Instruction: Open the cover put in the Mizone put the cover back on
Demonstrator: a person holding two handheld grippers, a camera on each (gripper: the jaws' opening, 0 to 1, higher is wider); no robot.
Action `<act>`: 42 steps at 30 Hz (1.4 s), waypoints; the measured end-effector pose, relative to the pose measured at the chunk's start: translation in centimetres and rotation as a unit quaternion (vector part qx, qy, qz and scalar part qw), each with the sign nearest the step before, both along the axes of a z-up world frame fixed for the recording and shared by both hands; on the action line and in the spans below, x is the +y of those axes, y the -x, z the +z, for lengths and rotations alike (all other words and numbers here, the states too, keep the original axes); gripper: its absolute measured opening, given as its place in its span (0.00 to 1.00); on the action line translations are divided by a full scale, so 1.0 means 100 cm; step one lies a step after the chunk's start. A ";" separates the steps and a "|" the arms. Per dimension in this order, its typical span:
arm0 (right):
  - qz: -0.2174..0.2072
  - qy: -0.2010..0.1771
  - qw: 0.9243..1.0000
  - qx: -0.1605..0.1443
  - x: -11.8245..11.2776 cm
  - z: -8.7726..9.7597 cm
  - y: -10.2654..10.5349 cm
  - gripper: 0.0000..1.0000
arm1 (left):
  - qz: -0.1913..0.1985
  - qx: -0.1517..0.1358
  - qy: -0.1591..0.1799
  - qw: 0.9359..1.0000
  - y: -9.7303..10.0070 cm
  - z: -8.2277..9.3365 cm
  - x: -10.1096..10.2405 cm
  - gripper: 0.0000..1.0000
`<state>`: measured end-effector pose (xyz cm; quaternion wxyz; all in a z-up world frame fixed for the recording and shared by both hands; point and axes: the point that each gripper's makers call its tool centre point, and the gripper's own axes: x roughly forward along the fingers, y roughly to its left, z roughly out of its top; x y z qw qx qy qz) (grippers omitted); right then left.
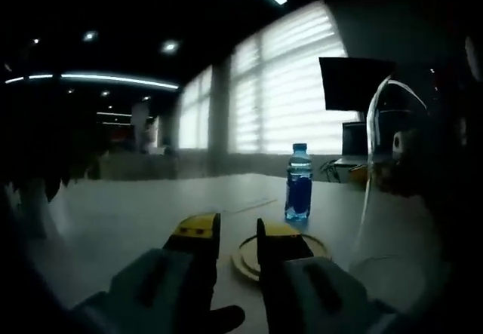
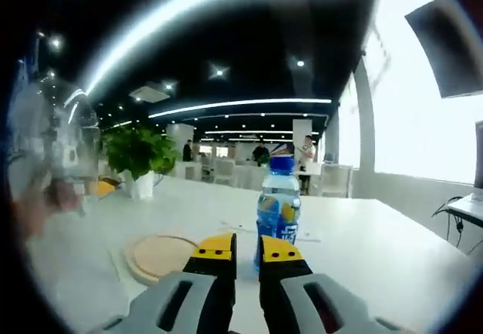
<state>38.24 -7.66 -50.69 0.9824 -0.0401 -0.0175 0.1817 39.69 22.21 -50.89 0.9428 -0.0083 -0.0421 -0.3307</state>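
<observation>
The bottle [image 2: 278, 202] stood upright on the table [image 2: 377, 251], at centre of the right gripper view, just beyond the right gripper [image 2: 247, 252], whose jaws were parted only narrowly and held nothing. In the left gripper view it stood right of centre, further off; the left gripper [image 1: 237, 232] was likewise empty, jaws slightly apart. A round board [image 2: 157, 255] lay lower left. The clear cover [image 2: 53, 145], possibly lifted already, blurred at left.
</observation>
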 end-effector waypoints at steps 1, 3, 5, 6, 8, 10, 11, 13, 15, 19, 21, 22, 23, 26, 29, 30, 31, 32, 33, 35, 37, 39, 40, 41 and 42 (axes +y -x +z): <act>0.000 -0.002 1.000 -0.002 0.001 -0.001 0.000 0.05 | -0.001 -0.004 -0.003 1.000 0.001 0.000 -0.002 0.14; -0.003 -0.011 1.000 0.006 0.004 -0.006 -0.002 0.05 | -0.004 -0.007 -0.014 1.000 0.003 -0.003 -0.005 0.14; 0.000 -0.010 1.000 0.015 0.008 -0.012 -0.003 0.05 | -0.004 -0.002 -0.020 1.000 0.001 -0.008 -0.007 0.15; 0.002 0.003 1.000 0.019 0.011 -0.016 -0.003 0.05 | -0.003 0.000 -0.025 1.000 -0.001 -0.011 -0.006 0.16; 0.009 0.020 1.000 0.023 0.014 -0.020 -0.002 0.05 | -0.005 0.011 -0.020 1.000 -0.003 -0.015 -0.005 0.17; 0.013 0.013 1.000 0.025 0.015 -0.022 0.000 0.05 | -0.008 0.020 -0.012 1.000 -0.004 -0.018 -0.006 0.17; 0.013 0.010 1.000 0.025 0.014 -0.022 0.000 0.05 | -0.007 0.023 -0.012 1.000 -0.005 -0.020 -0.006 0.17; 0.007 0.002 1.000 0.027 0.010 -0.022 -0.001 0.05 | -0.004 0.025 -0.017 1.000 -0.006 -0.023 -0.007 0.17; 0.005 -0.012 1.000 0.025 0.007 -0.018 -0.003 0.05 | -0.003 0.028 -0.018 0.999 -0.006 -0.023 -0.007 0.17; 0.003 -0.026 0.999 0.019 0.003 -0.010 -0.005 0.05 | 0.002 0.008 -0.023 1.000 -0.004 -0.017 -0.004 0.20; -0.009 -0.047 0.999 0.011 -0.005 -0.006 -0.003 0.05 | 0.006 0.014 -0.010 1.000 -0.006 -0.015 0.000 0.20; -0.013 -0.065 0.998 0.021 -0.008 -0.009 -0.002 0.05 | 0.006 0.013 0.001 1.000 -0.007 -0.013 0.001 0.21; -0.010 -0.073 0.997 0.021 -0.008 -0.009 -0.001 0.05 | 0.009 0.015 0.002 1.000 -0.009 -0.013 0.002 0.21; -0.013 -0.068 0.997 0.030 -0.015 -0.017 -0.003 0.05 | -0.007 0.022 0.029 0.999 -0.009 -0.013 -0.003 0.21; -0.026 -0.061 0.997 0.040 -0.021 -0.019 -0.012 0.05 | -0.004 0.035 0.024 0.999 -0.012 -0.022 -0.005 0.21; -0.026 -0.060 0.997 0.039 -0.022 -0.020 -0.013 0.05 | 0.000 0.037 0.023 0.999 -0.013 -0.023 -0.005 0.21; -0.024 -0.058 0.997 0.038 -0.022 -0.020 -0.013 0.05 | 0.000 0.040 0.016 0.999 -0.012 -0.026 -0.006 0.21; -0.026 -0.057 0.997 0.037 -0.021 -0.021 -0.013 0.05 | -0.001 0.032 -0.002 0.999 -0.011 -0.028 -0.007 0.21; -0.028 -0.054 0.997 0.036 -0.020 -0.022 -0.013 0.05 | 0.004 0.023 -0.004 1.000 -0.012 -0.026 -0.007 0.21; -0.028 -0.044 0.998 0.030 -0.018 -0.021 -0.009 0.05 | 0.002 0.025 -0.005 1.000 -0.012 -0.029 -0.010 0.21; -0.030 -0.035 0.999 0.018 -0.017 -0.020 -0.006 0.05 | -0.002 0.027 -0.005 1.000 -0.012 -0.031 -0.013 0.21; -0.024 -0.018 1.000 0.004 -0.016 -0.020 -0.003 0.05 | -0.003 0.027 -0.006 1.000 -0.011 -0.031 -0.014 0.21; -0.026 -0.022 0.999 0.004 -0.018 -0.020 -0.002 0.05 | -0.002 0.025 -0.007 1.000 -0.010 -0.030 -0.014 0.21; -0.027 -0.023 0.999 0.002 -0.018 -0.020 -0.001 0.05 | -0.001 0.022 -0.007 1.000 -0.010 -0.028 -0.014 0.21; -0.025 -0.025 0.999 0.000 -0.019 -0.020 0.000 0.05 | 0.000 0.018 -0.004 1.000 -0.009 -0.026 -0.014 0.21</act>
